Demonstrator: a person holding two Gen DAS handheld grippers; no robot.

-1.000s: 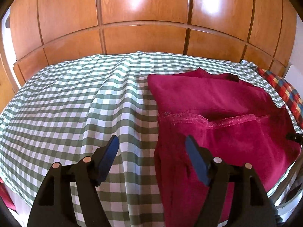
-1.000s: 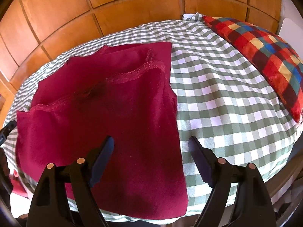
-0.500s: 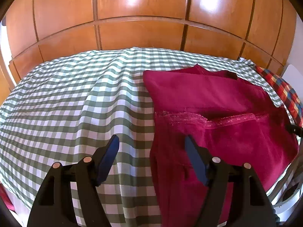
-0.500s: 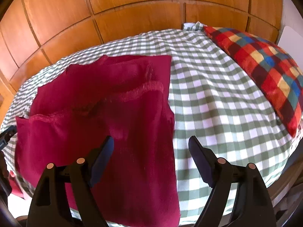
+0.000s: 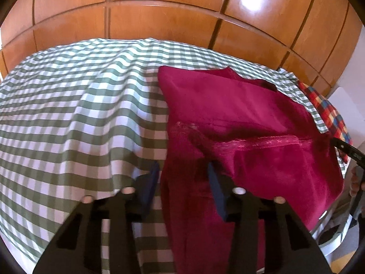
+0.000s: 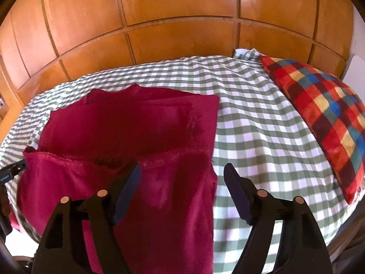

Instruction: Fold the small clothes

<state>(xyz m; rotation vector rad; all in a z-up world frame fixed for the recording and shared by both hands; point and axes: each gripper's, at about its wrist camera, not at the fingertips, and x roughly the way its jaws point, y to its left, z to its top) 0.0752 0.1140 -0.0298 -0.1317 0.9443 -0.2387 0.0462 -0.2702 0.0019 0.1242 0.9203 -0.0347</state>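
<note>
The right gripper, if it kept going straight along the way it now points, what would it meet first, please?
Most likely the red garment: the right gripper has its closing jaws astride the garment's right edge, with the checked bedcover just beside it. Depth is hard to judge here.

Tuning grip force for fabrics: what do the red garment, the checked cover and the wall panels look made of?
Red garment: soft napped knit, maybe fleece or velour; matte fuzzy pile and a lacy stitched hem.
Checked cover: thin woven cloth, likely cotton; crisp green-white gingham and fine wrinkles.
Wall panels: wood or wood-look laminate with a glossy varnish; bright window glare, grain hard to tell.
</note>
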